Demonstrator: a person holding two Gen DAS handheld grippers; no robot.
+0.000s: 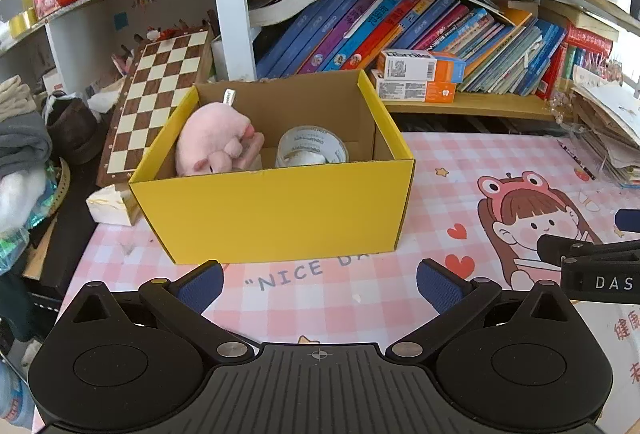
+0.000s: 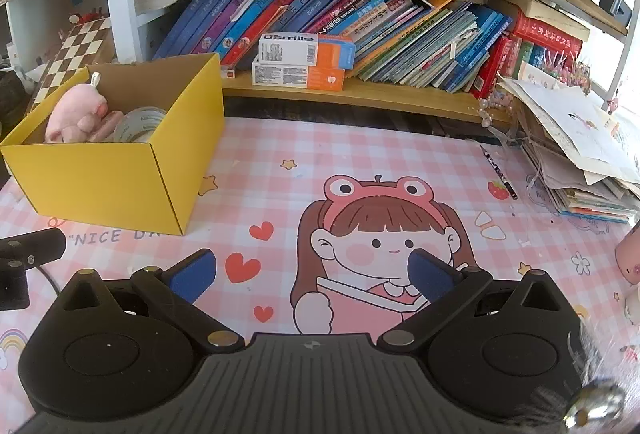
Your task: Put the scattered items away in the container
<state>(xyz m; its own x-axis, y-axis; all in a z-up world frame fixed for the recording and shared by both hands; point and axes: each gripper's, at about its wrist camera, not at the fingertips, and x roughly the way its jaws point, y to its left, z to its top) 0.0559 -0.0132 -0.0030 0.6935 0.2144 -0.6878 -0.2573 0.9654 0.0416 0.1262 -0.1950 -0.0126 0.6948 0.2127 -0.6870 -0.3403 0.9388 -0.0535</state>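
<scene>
A yellow cardboard box (image 1: 276, 211) stands on the pink checked desk mat (image 1: 340, 306). Inside lie a pink plush toy (image 1: 214, 145) at the left and a roll of clear tape (image 1: 312, 149) beside it. The box (image 2: 100, 179), the plush (image 2: 76, 113) and the tape (image 2: 138, 121) also show at the left of the right wrist view. My left gripper (image 1: 320, 288) is open and empty, just in front of the box. My right gripper (image 2: 312, 276) is open and empty above the cartoon girl print, to the right of the box.
A shelf of leaning books (image 2: 340, 21) with two toothpaste cartons (image 2: 304, 51) runs behind the mat. A chessboard (image 1: 160, 93) leans behind the box at left. A paper and book pile (image 2: 580, 149) and a pen (image 2: 500, 173) lie at right. A pink object (image 2: 628, 258) sits at the far right edge.
</scene>
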